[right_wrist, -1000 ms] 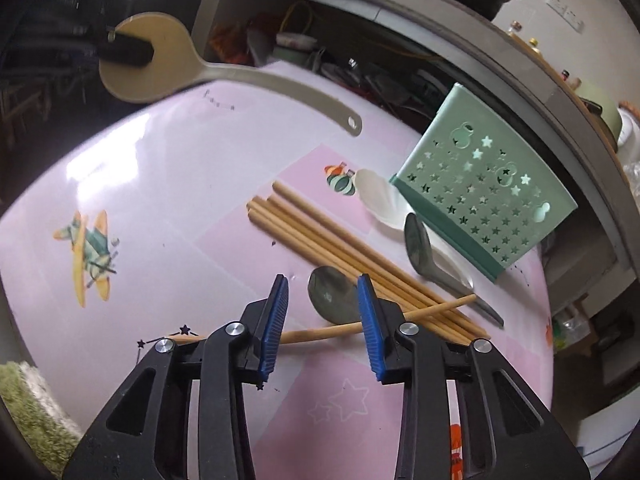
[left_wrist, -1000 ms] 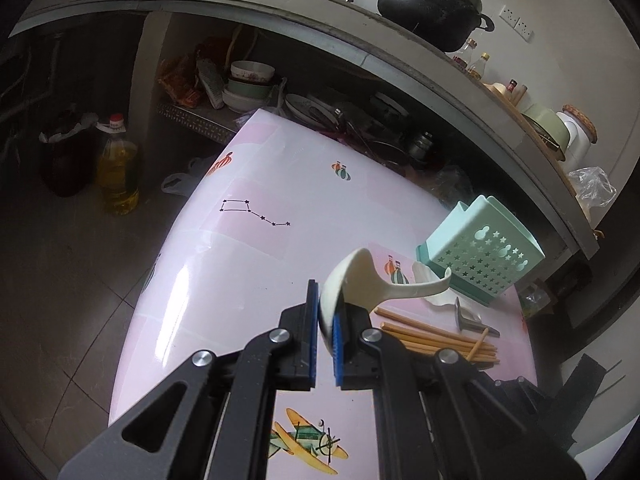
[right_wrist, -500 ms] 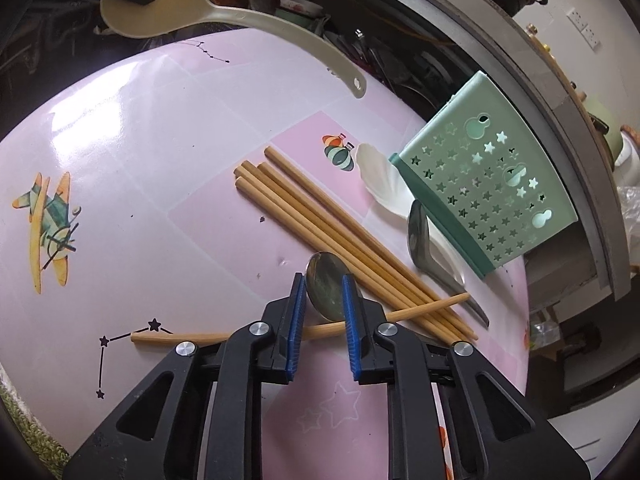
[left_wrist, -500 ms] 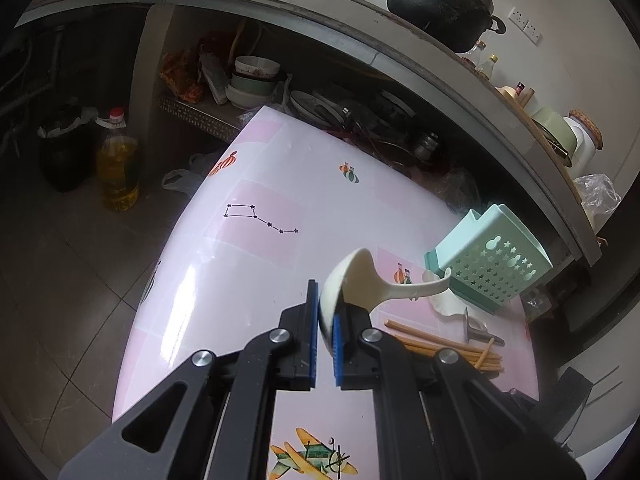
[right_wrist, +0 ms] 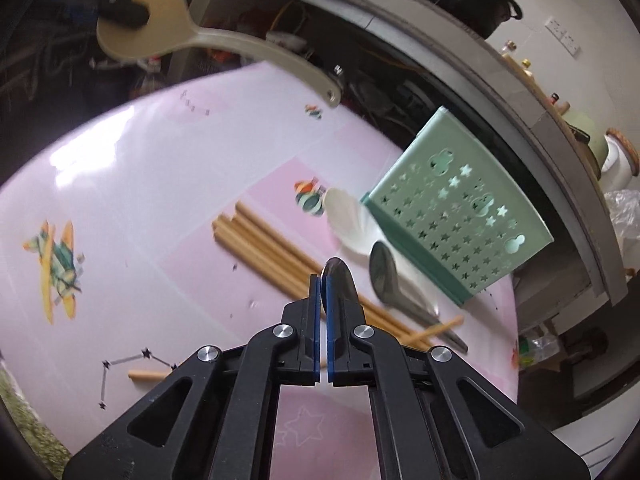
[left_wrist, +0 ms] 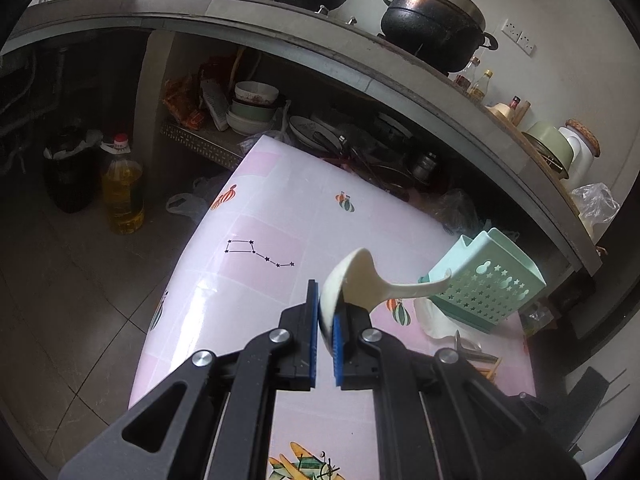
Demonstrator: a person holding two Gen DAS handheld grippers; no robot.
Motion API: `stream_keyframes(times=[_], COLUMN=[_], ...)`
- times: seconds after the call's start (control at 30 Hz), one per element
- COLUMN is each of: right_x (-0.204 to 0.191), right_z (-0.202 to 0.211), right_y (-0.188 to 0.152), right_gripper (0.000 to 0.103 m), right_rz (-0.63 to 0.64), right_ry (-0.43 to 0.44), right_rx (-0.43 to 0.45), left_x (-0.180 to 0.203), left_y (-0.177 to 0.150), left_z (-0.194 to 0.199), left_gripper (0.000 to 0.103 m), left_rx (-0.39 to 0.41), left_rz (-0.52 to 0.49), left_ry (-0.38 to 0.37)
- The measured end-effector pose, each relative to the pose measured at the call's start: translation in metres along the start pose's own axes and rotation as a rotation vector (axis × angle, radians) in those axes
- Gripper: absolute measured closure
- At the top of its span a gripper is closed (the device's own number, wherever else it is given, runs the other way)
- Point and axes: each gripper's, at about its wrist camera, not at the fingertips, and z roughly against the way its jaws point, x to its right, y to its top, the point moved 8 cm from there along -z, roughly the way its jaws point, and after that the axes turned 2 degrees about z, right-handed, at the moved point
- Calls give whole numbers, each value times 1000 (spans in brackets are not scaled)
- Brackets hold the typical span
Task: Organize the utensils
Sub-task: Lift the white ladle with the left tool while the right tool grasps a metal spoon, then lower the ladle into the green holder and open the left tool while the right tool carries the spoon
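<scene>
My left gripper (left_wrist: 325, 304) is shut on the bowl of a cream plastic ladle spoon (left_wrist: 362, 280), held above the pink table (left_wrist: 260, 216); its handle points right toward the mint-green perforated utensil holder (left_wrist: 490, 284). The jaws of my right gripper (right_wrist: 323, 284) are closing the last bit and pinch the bowl of a metal spoon (right_wrist: 342, 278), whose handle is hidden behind the fingers. Under it lie a bundle of wooden chopsticks (right_wrist: 264, 244), a second metal spoon (right_wrist: 386, 280) and a white spoon (right_wrist: 348, 220) beside the holder (right_wrist: 460, 216). The cream spoon (right_wrist: 160, 34) shows at upper left.
One loose chopstick (right_wrist: 146, 374) lies crosswise near the front of the table. A concrete counter with black pots (left_wrist: 432, 24) curves behind the table. Bowls (left_wrist: 256, 104) sit on the shelf below it, and an oil bottle (left_wrist: 122, 192) stands on the floor at left.
The right gripper's jaws closed from wide apart onto the metal spoon's bowl and rose slightly with it. The left gripper keeps holding the cream spoon, barely shifted.
</scene>
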Motion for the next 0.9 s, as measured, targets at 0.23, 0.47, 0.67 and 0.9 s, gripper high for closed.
stream_keyframes(times=[0.23, 0.47, 0.67, 0.9], right_x=[43, 96, 130, 160], right_z=[24, 36, 48, 61], right_y=[26, 32, 27, 20], right_gripper=[103, 103, 103, 103], right_rz=[-188, -437, -529, -595], right_ry=[120, 290, 314, 333], right_rx=[106, 156, 204, 263], left_x=[16, 39, 76, 136], left_y=[14, 33, 56, 75], left_z=[7, 12, 14, 6], left_gripper=[98, 98, 98, 98], left_rx=[34, 75, 128, 162], left_rz=[-24, -70, -158, -336], left_ry=[-12, -29, -65, -89])
